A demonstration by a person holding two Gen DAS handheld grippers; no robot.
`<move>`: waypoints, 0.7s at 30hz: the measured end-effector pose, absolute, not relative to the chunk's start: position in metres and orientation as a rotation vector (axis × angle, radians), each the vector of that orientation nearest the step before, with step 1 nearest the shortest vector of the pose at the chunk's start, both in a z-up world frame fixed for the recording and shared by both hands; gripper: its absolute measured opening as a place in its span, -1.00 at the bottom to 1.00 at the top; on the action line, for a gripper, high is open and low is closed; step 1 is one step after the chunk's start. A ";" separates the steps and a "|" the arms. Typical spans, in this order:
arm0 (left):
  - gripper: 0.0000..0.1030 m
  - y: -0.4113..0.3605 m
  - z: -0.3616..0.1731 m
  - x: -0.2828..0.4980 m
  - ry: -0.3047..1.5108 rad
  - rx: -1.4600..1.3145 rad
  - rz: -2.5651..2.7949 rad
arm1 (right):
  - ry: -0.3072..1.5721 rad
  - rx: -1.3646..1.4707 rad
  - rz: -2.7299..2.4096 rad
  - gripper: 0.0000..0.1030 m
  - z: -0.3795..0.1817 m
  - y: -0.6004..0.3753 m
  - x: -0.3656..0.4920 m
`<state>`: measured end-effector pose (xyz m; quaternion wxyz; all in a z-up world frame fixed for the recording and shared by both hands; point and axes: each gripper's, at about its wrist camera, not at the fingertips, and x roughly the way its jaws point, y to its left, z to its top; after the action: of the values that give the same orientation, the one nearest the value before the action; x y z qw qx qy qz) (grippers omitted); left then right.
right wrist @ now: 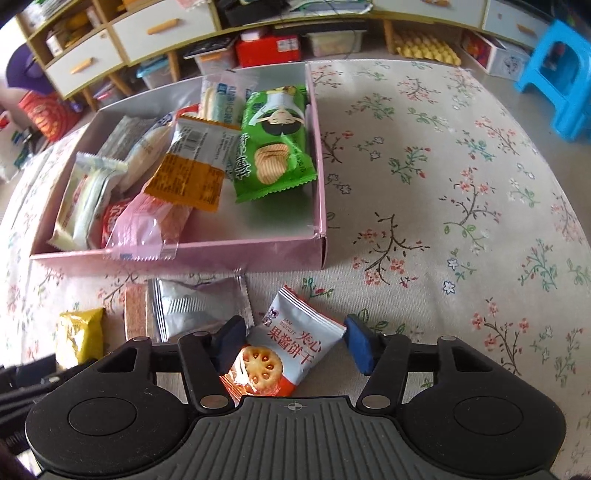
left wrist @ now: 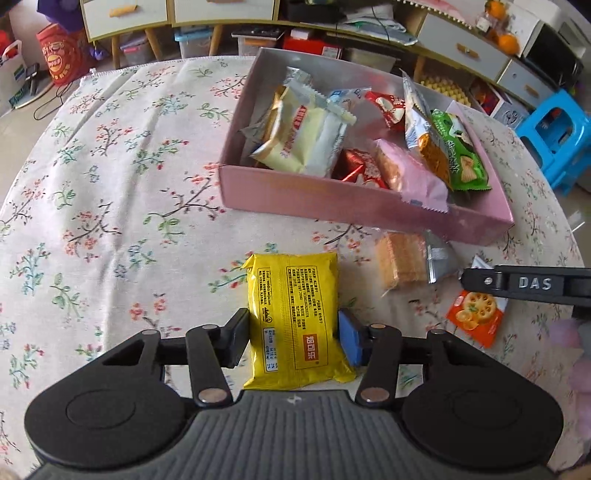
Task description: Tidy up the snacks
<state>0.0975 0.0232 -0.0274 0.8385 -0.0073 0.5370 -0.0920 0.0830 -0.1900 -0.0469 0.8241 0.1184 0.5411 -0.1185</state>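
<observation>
**Two snack packets between the fingers, pink box part-filled**

Nearest in the left wrist view, the left gripper (left wrist: pixel 293 338) has a yellow rectangular foil snack packet (left wrist: pixel 293 317) between its two fingers, both pads pressed against the packet's long sides; the packet lies flat on the floral-print tablecloth (left wrist: pixel 110 184) near the table's near edge. In the right wrist view, the right gripper (right wrist: pixel 291 345) straddles a grey-and-orange jam biscuit sachet (right wrist: pixel 284 354) printed with a round biscuit. Its left pad touches the sachet, while the blue right pad (right wrist: pixel 360 345) sits at the sachet's corner tip; whether the grip is firm cannot be told.

Just beyond the sachet, a silver foil packet of pale wafer squares (right wrist: pixel 184 312) lies on the cloth, touching or nearly touching the near wall of the box.

Further back stands a shallow pink rectangular cardboard box (right wrist: pixel 184 256), open-topped, towards the far side of the table. Inside it lie a pink translucent wafer packet (right wrist: pixel 147 229) hanging over the near wall, a cream-coloured wrapped biscuit pack (right wrist: pixel 83 206) at the left end, an orange-and-white sachet (right wrist: pixel 195 166) in the middle, and a green crisp packet (right wrist: pixel 273 147) against the right wall.

Past the table's far edge stand white-fronted drawer units (right wrist: pixel 147 33) and a blue plastic stool (right wrist: pixel 565 74).
</observation>
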 end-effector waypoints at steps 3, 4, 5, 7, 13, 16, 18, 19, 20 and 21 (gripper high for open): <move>-0.07 0.028 -0.026 0.093 1.122 0.016 -0.193 | 1.149 0.240 -0.234 0.12 -0.047 -0.192 0.079; -0.06 0.029 -0.026 0.092 1.116 0.026 -0.192 | 1.147 0.234 -0.229 0.12 -0.047 -0.193 0.078; -0.04 0.031 -0.025 0.090 1.109 0.034 -0.190 | 1.145 0.227 -0.220 0.12 -0.046 -0.193 0.077; 0.01 0.032 -0.025 0.090 1.096 0.040 -0.186 | 1.142 0.209 -0.204 0.17 -0.046 -0.193 0.075; 0.28 0.034 -0.023 0.091 1.081 0.027 -0.163 | 1.164 0.242 -0.176 0.23 -0.045 -0.195 0.070; 0.30 0.032 -0.024 0.092 1.093 0.001 -0.154 | 1.176 0.287 -0.174 0.27 -0.046 -0.195 0.069; 0.29 0.030 -0.026 0.093 1.099 -0.002 -0.149 | 1.179 0.304 -0.165 0.27 -0.045 -0.193 0.069; 0.29 0.030 -0.026 0.093 1.102 0.000 -0.145 | 1.181 0.315 -0.160 0.28 -0.045 -0.192 0.069; 0.27 0.029 -0.027 0.093 1.105 0.004 -0.143 | 1.185 0.323 -0.154 0.28 -0.045 -0.191 0.069; 0.26 0.029 -0.028 0.093 1.110 0.009 -0.140 | 1.187 0.323 -0.148 0.29 -0.045 -0.189 0.069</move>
<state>0.0932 0.0289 -0.0276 0.8476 0.0044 0.5265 -0.0662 0.0689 -0.1888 -0.0451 0.8140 0.1514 0.5564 -0.0694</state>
